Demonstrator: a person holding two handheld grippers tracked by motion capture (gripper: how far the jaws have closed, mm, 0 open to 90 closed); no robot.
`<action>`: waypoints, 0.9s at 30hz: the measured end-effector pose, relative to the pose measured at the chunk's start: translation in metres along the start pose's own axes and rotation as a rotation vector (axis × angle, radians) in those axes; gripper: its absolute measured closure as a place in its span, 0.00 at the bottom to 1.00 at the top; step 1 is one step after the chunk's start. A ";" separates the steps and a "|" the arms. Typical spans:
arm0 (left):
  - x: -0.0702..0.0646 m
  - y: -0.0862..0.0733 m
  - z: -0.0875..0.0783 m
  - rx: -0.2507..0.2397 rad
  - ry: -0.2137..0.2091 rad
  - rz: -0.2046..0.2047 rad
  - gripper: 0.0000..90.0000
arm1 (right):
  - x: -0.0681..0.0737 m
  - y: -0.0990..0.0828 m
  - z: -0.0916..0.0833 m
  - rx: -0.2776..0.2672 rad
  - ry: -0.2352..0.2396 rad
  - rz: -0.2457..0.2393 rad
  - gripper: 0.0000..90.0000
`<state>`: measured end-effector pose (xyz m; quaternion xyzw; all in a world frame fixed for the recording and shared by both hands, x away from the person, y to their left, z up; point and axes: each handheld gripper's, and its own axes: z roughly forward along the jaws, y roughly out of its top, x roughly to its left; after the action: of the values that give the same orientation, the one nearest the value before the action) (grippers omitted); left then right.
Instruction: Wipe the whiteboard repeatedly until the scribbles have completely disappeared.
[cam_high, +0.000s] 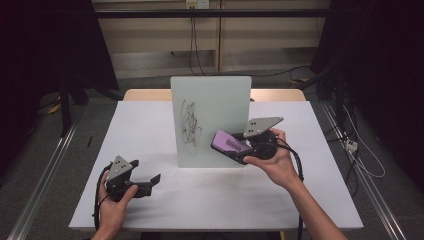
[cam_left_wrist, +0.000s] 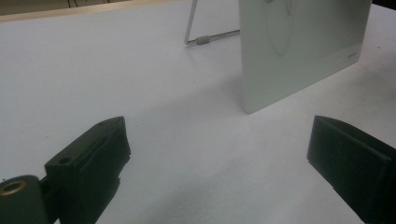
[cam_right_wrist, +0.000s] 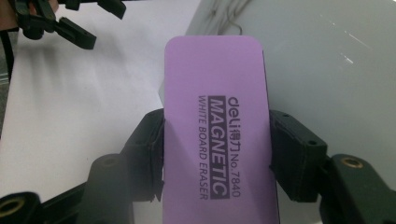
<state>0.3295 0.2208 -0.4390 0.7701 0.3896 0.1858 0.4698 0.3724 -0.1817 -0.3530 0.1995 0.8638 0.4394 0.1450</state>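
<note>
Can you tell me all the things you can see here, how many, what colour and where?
whiteboard: one, pale grey-white with black scribbles, standing upright mid-table
eraser: one, purple with black print, at the board's lower right
table: one, white top
wall cables: a few, black, hanging behind the table
left gripper: one, black with grey plate, near the table's front left, fingers apart, holding nothing
right gripper: one, black with grey plate, fingers closed on the eraser's sides
hands: two, one holding each gripper

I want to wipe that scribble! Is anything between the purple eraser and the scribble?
No, just bare board between eraser and scribble, seen in the high view.
</note>
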 end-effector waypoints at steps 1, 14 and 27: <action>0.000 0.000 0.000 -0.001 0.000 0.000 0.06 | 0.000 0.002 0.001 -0.011 0.005 -0.010 0.46; 0.003 -0.005 -0.002 0.008 -0.007 -0.008 0.06 | 0.001 0.026 0.017 -0.056 0.003 -0.051 0.46; 0.001 -0.002 -0.001 -0.004 -0.022 0.001 0.06 | 0.004 0.054 0.032 -0.075 0.001 -0.091 0.46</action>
<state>0.3289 0.2229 -0.4404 0.7713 0.3837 0.1785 0.4755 0.3942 -0.1278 -0.3275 0.1541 0.8549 0.4647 0.1718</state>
